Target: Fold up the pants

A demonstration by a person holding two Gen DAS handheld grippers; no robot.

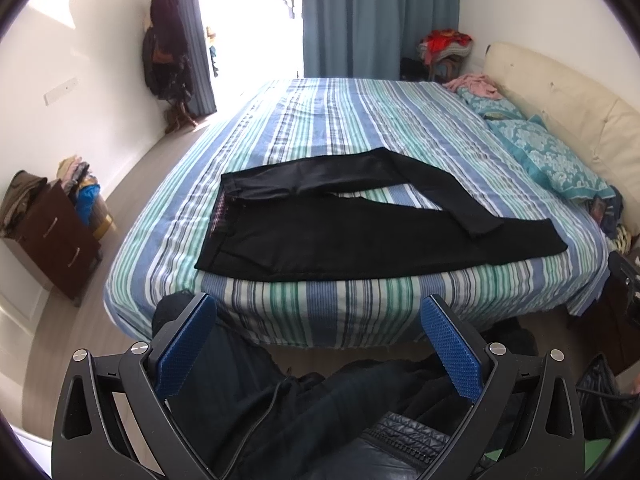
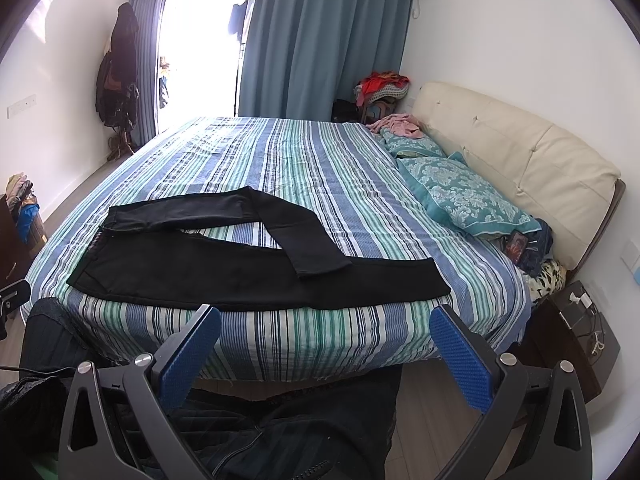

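Black pants [image 1: 320,236] lie flat on the striped bed [image 1: 320,128] near its front edge, waistband at the left. The far leg bends back and crosses over the near leg's hem at the right. The pants also show in the right wrist view [image 2: 224,272]. My left gripper [image 1: 318,304] is open and empty, held back from the bed's front edge, below the pants. My right gripper [image 2: 326,316] is open and empty, also short of the bed edge, below the pants' legs.
Teal pillows [image 2: 460,196] and a cream headboard [image 2: 520,160] are at the right. A dark dresser [image 1: 52,236] with clothes stands at the left. A nightstand [image 2: 572,332] is at the right. Dark clothing [image 1: 320,408] lies below the grippers.
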